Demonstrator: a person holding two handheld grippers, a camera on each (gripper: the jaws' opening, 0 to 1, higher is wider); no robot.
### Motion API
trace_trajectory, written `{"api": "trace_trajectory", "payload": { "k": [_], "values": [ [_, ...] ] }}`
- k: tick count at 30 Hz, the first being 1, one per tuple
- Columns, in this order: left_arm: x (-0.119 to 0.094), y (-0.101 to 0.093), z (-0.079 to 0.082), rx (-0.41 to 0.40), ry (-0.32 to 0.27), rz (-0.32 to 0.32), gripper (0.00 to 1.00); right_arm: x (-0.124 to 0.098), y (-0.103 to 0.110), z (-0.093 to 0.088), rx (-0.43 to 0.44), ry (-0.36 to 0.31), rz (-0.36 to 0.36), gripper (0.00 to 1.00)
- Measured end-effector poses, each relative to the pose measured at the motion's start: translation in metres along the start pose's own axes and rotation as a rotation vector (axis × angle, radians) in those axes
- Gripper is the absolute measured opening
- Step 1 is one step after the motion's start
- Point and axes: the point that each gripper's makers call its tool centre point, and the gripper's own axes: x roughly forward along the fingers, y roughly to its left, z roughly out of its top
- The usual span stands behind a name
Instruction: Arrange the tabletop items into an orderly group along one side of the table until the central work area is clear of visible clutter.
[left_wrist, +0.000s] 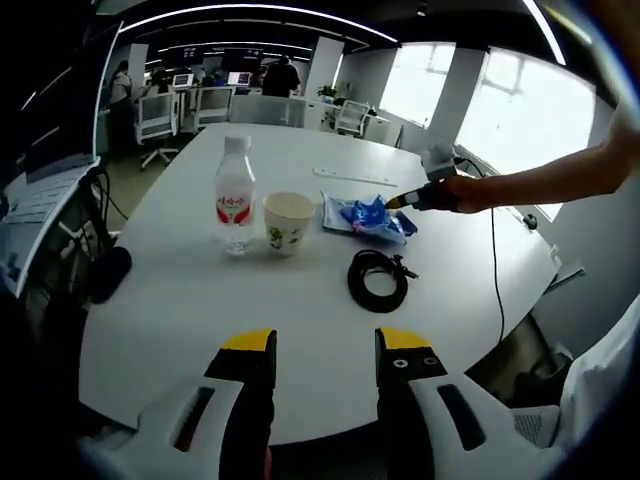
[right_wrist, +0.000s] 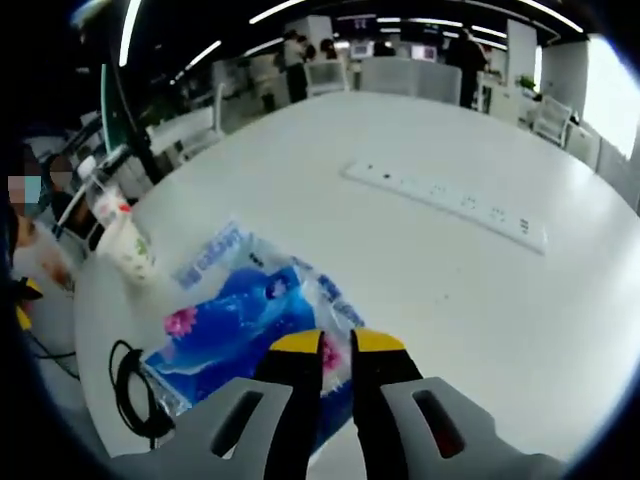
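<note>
Right gripper (right_wrist: 337, 345) jaws nearly closed over blue pkg (right_wrist: 250, 315), left gripper (left_wrist: 325, 345) open.

white table (left_wrist: 300, 300), bottle (left_wrist: 235, 195), cup (left_wrist: 287, 222), packet (left_wrist: 368, 217), cable (left_wrist: 377, 279)

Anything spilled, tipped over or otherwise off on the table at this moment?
Nothing stands out. The water bottle and paper cup stand upright, the black cable lies coiled, and the right gripper is at the blue packet. No spill visible.

No text on the bottle (left_wrist: 235, 195) label or blue packet (right_wrist: 250, 320) is legible.
</note>
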Motion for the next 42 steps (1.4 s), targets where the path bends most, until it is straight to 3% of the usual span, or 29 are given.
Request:
{"api": "trace_trajectory", "payload": {
  "k": [7, 24, 32, 42],
  "values": [
    [0.002, 0.003, 0.001, 0.001, 0.010, -0.005, 0.38, -0.003, 0.000, -0.002, 0.008, -0.009, 0.013, 0.03],
    [0.037, -0.024, 0.026, 0.056, 0.014, -0.086, 0.37, -0.033, 0.011, -0.015, 0.055, -0.035, 0.021, 0.00],
    [0.042, -0.032, 0.024, 0.104, 0.031, -0.097, 0.40, -0.053, -0.001, -0.019, 0.121, -0.085, -0.005, 0.00],
    [0.028, -0.027, 0.023, 0.175, 0.049, -0.069, 0.47, -0.086, -0.025, -0.026, 0.213, -0.153, -0.062, 0.00]
  ]
}}
